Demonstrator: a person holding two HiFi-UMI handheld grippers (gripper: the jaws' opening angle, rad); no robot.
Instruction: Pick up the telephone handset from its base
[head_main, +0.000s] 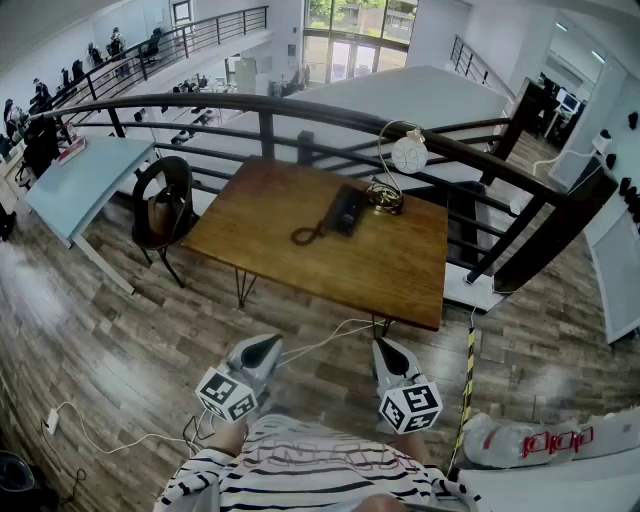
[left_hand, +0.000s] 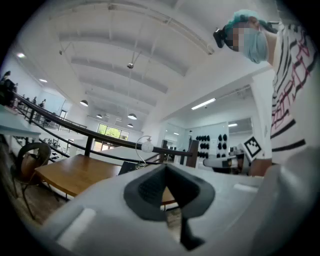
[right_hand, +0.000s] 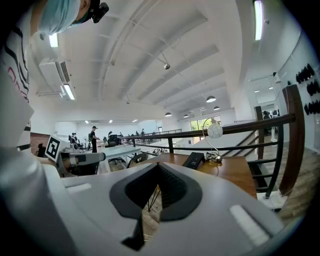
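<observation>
A black telephone (head_main: 346, 211) lies on the wooden table (head_main: 400, 270) near its far edge, the handset resting on its base and a coiled cord (head_main: 306, 235) trailing to its left. It also shows in the right gripper view as a dark telephone (right_hand: 193, 160) on the tabletop. My left gripper (head_main: 264, 349) and right gripper (head_main: 389, 353) are both shut and empty. They are held close to my body, well short of the table's near edge. In the left gripper view the telephone (left_hand: 128, 167) is a dark shape just behind the jaws.
A desk lamp with a round white head (head_main: 408, 154) and brass base stands right of the telephone. A black railing (head_main: 300, 112) runs behind the table. A dark chair (head_main: 163, 205) stands at the table's left. A white cable (head_main: 320, 340) crosses the floor.
</observation>
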